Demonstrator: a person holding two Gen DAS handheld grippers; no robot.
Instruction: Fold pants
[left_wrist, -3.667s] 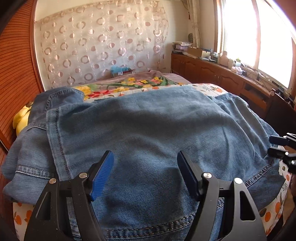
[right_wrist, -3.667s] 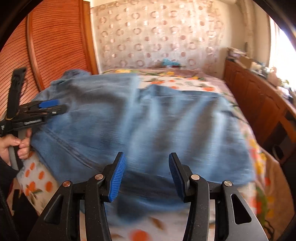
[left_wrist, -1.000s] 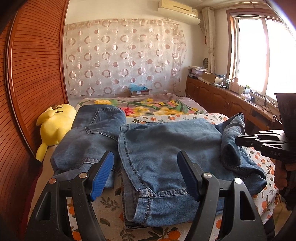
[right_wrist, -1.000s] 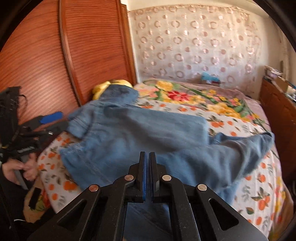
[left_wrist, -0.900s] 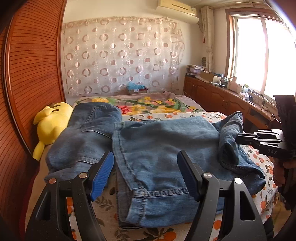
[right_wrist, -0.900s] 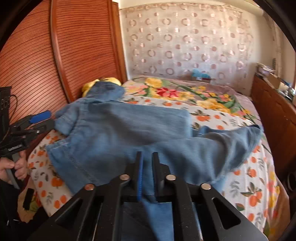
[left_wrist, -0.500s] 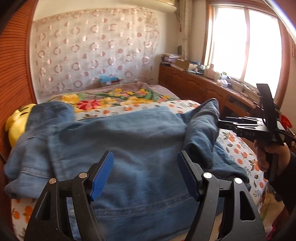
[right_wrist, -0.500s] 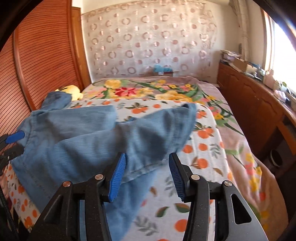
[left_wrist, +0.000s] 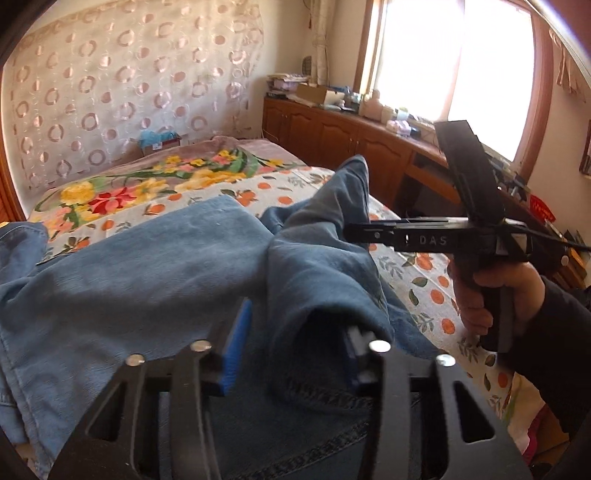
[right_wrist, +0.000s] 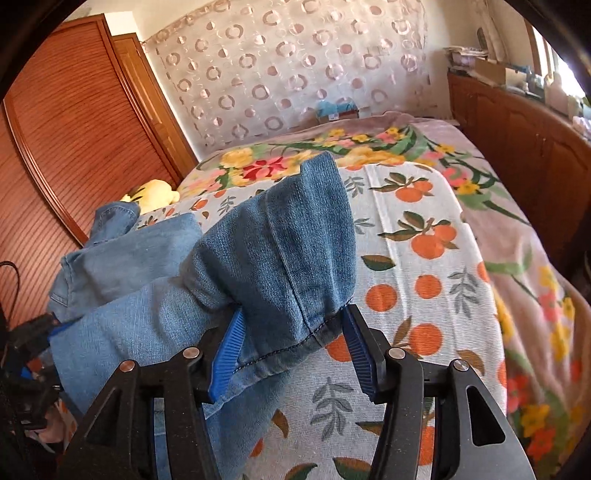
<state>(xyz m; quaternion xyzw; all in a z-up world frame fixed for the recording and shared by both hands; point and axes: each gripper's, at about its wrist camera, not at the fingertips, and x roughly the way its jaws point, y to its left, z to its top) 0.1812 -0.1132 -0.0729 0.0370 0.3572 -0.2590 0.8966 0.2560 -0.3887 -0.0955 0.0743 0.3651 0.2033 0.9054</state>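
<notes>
Both grippers' jaws just closed around jeans (left_wrist: 155, 273) folds.

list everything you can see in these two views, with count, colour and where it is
jeans: one, blue denim, on the bed, a leg end raised between the right gripper's fingers
bedspread: one, white with orange fruit print, under the jeans
floral blanket: one, yellow, red and green, far end of bed
plush toy: one, yellow, by the wooden wall
curtain: one, beige with circles, back wall
cabinets: a wooden run under the window
left gripper: black, blue pads, around a denim fold
right gripper: black, blue pads
hand: one, gripping the right gripper's handle, dark sleeve
</notes>
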